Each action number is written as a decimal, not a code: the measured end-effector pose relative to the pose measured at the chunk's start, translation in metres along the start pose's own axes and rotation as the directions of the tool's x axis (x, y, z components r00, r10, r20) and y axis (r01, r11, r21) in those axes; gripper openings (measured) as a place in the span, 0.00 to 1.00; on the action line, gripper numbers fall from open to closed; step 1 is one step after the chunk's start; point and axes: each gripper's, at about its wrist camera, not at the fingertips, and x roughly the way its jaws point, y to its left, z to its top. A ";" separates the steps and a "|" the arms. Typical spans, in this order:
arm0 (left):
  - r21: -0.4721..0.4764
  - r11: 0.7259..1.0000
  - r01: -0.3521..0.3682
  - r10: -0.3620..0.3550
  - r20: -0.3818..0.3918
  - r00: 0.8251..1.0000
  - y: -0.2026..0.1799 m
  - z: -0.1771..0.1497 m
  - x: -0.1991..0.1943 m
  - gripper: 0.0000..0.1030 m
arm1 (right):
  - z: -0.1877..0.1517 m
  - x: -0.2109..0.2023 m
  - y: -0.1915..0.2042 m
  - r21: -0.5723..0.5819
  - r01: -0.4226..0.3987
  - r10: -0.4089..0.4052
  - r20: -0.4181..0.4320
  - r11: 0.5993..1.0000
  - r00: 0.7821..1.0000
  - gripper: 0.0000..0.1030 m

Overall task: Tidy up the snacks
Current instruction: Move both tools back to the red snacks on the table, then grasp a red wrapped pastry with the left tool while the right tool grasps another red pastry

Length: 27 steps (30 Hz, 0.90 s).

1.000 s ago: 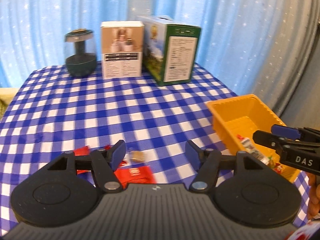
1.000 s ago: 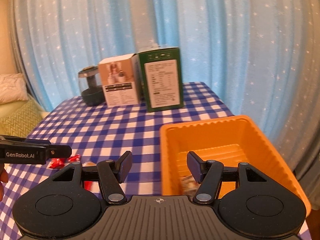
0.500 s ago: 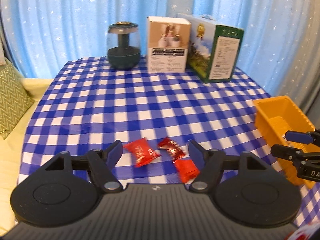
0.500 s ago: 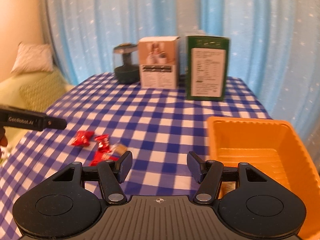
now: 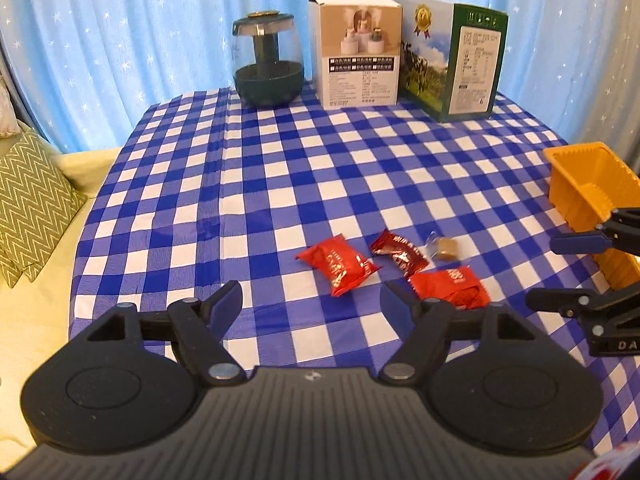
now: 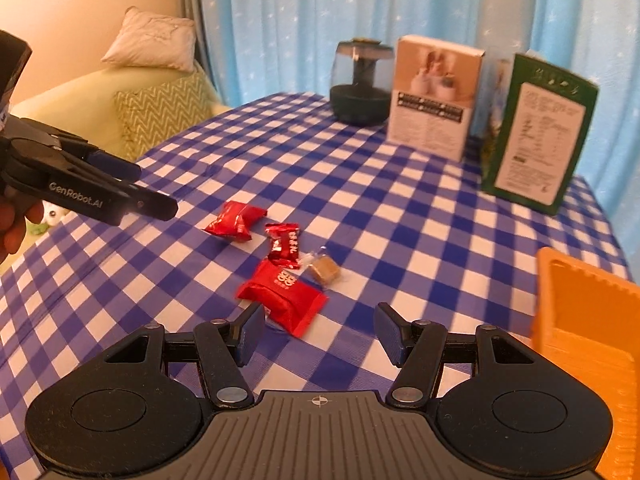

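Four wrapped snacks (image 5: 394,266) lie clustered on the checked tablecloth (image 5: 280,168), well left of the orange bin (image 5: 592,196); the left gripper (image 5: 312,300), jaws just widened and empty, and the right gripper (image 6: 318,330), half open and empty, hover just before them

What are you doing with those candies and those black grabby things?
A person is tidying snacks with a claw in each hand. Three red packets and a brown candy lie loose on the checked cloth. The orange bin waits at the right. The left claw, which has just been opening, and the right claw both stand open and hold nothing.
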 end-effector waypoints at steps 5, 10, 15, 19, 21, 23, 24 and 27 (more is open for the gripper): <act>0.013 1.000 0.010 -0.010 -0.018 1.000 0.000 0.000 0.007 0.71 | 0.002 0.018 0.002 -0.026 -0.057 0.057 -0.013 0.998 0.998 0.59; -0.007 1.000 0.021 -0.022 -0.028 0.999 0.004 0.002 0.014 0.71 | 0.002 0.036 0.009 -0.106 -0.098 0.095 -0.030 0.989 0.995 0.59; -0.007 1.000 0.027 -0.027 -0.037 0.999 0.003 0.004 0.019 0.71 | 0.000 0.053 0.011 -0.153 -0.107 0.102 -0.043 0.982 0.994 0.58; -0.011 1.000 0.028 -0.029 -0.044 0.999 0.003 0.005 0.022 0.71 | 0.000 0.069 0.009 -0.163 -0.102 0.094 -0.059 0.981 0.994 0.58; -0.015 0.999 0.029 -0.030 -0.046 0.999 0.003 0.005 0.024 0.71 | 0.000 0.075 0.008 -0.159 -0.108 0.099 -0.065 0.981 0.993 0.58; -0.020 0.999 0.030 -0.031 -0.044 0.999 0.004 0.006 0.024 0.71 | 0.001 0.079 0.007 -0.162 -0.119 0.111 -0.054 0.980 0.992 0.55; -0.023 0.999 0.031 -0.032 -0.044 0.999 0.004 0.006 0.025 0.71 | 0.002 0.080 0.007 -0.164 -0.125 0.118 -0.051 0.979 0.992 0.52; -0.032 0.999 0.035 -0.036 -0.047 0.998 0.005 0.006 0.027 0.71 | 0.005 0.083 0.007 -0.162 -0.147 0.140 -0.049 0.976 0.989 0.44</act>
